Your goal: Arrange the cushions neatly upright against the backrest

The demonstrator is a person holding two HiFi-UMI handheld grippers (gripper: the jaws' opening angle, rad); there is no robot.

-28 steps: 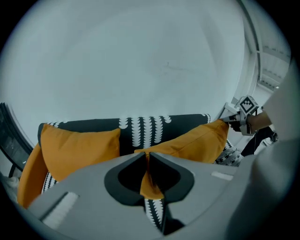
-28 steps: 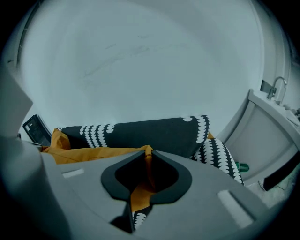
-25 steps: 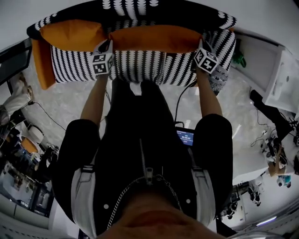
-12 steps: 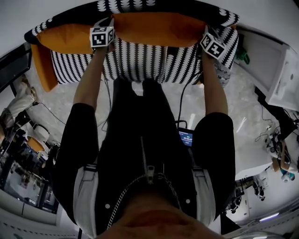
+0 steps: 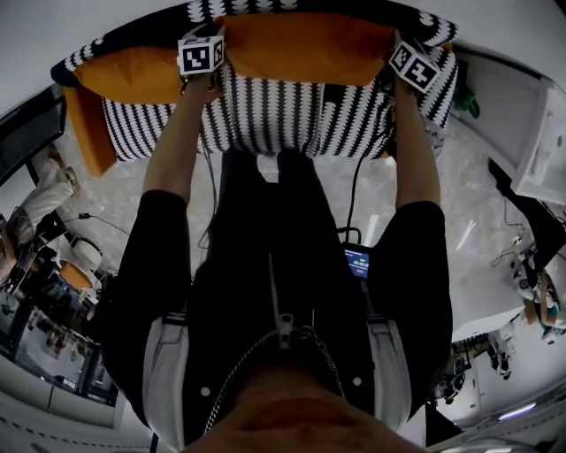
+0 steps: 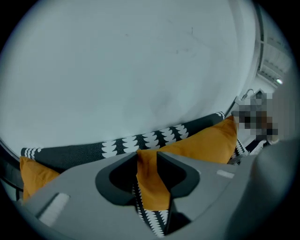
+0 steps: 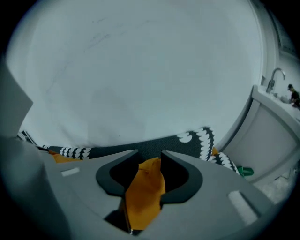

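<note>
A long orange cushion (image 5: 301, 46) stands along the backrest (image 5: 265, 9) of a black-and-white patterned sofa (image 5: 283, 115). My left gripper (image 5: 216, 37) is at its left end and my right gripper (image 5: 400, 44) at its right end. In the left gripper view the jaws (image 6: 146, 157) have just been opening, with an orange cushion corner (image 6: 150, 187) still between them. In the right gripper view the jaws (image 7: 149, 161) have also been opening, and orange fabric (image 7: 143, 197) lies loosely between them. A second orange cushion (image 5: 133, 75) leans at the left, and a third (image 5: 81, 133) hangs at the left armrest.
A pale wall (image 6: 140, 61) rises right behind the backrest. A white cabinet (image 5: 531, 133) stands to the sofa's right, with a green object (image 5: 464, 104) beside it. Cables run across the marbled floor (image 5: 115, 203). A small screen (image 5: 358, 263) glows by the person's hip.
Both hands have carried the long orange cushion from over the seat back to the backrest. The marker cubes have moved up in the head view.
</note>
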